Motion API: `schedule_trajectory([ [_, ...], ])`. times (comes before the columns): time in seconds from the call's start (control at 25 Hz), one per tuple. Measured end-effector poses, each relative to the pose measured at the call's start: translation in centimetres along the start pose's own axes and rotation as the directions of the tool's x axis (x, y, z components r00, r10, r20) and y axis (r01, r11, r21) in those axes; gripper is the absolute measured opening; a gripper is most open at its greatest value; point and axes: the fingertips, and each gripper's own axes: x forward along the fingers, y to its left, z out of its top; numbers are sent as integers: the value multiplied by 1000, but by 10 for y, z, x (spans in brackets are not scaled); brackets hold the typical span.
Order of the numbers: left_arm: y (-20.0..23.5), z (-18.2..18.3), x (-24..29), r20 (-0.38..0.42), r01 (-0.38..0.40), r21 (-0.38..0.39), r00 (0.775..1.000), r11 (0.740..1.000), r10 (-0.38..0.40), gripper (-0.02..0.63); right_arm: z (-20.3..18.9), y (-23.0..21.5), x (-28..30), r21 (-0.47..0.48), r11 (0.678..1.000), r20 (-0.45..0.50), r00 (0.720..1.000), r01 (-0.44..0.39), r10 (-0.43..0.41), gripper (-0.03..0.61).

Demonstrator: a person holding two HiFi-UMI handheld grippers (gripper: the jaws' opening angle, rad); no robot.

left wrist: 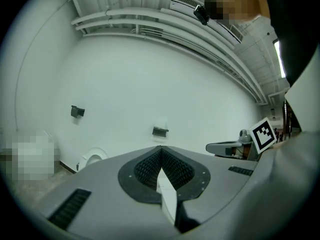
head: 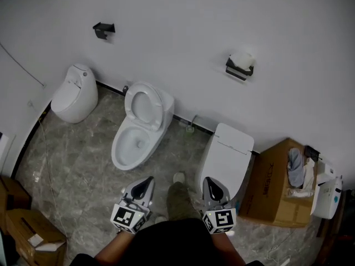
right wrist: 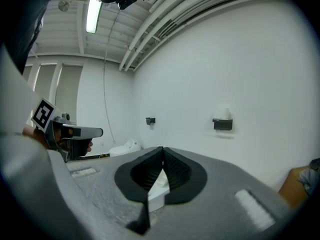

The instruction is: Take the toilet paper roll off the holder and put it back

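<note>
A white toilet paper roll (head: 242, 58) rests on a black wall holder (head: 239, 70) on the white wall, right of centre. It also shows in the right gripper view as the roll (right wrist: 223, 113) on its holder (right wrist: 222, 125); in the left gripper view the holder (left wrist: 160, 131) is small and far off. Both grippers are low in the head view, well short of the wall. My left gripper (head: 148, 179) has its jaws together with nothing between them. My right gripper (head: 209, 180) is likewise shut and empty. Each points roughly level toward the wall.
A second black holder (head: 104, 30) hangs empty at the upper left. Three toilets stand along the wall: a small round one (head: 75, 93), an open one (head: 141, 123) and a closed one (head: 227, 154) below the roll. A cardboard box (head: 277, 184) sits right; more boxes (head: 33, 234) lie left.
</note>
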Motion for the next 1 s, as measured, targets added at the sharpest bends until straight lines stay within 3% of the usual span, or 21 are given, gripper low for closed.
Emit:
schedule_trajectory([
  [0.16,23,15,69,-11,1,30,1000,1000,-1,14,15,-52,58,31,999,51,999,7,-9,-2],
  [0.36,36,30,186,-34,75,82,997,994,-72,14,36,-140,125,64,996,57,996,69,-73,-2],
  [0.64,44,43,322,-87,141,23,987,990,-139,14,51,-248,211,81,988,42,990,130,-134,-2],
  [0.72,44,43,350,-86,161,19,984,987,-159,14,53,-277,229,78,986,36,988,150,-153,0],
  [0.84,47,40,376,-66,208,71,977,976,-204,14,58,-312,250,90,978,31,981,187,-191,0],
  [1.0,50,46,389,-85,211,70,975,975,-205,14,80,-347,270,84,970,56,970,230,-235,0],
])
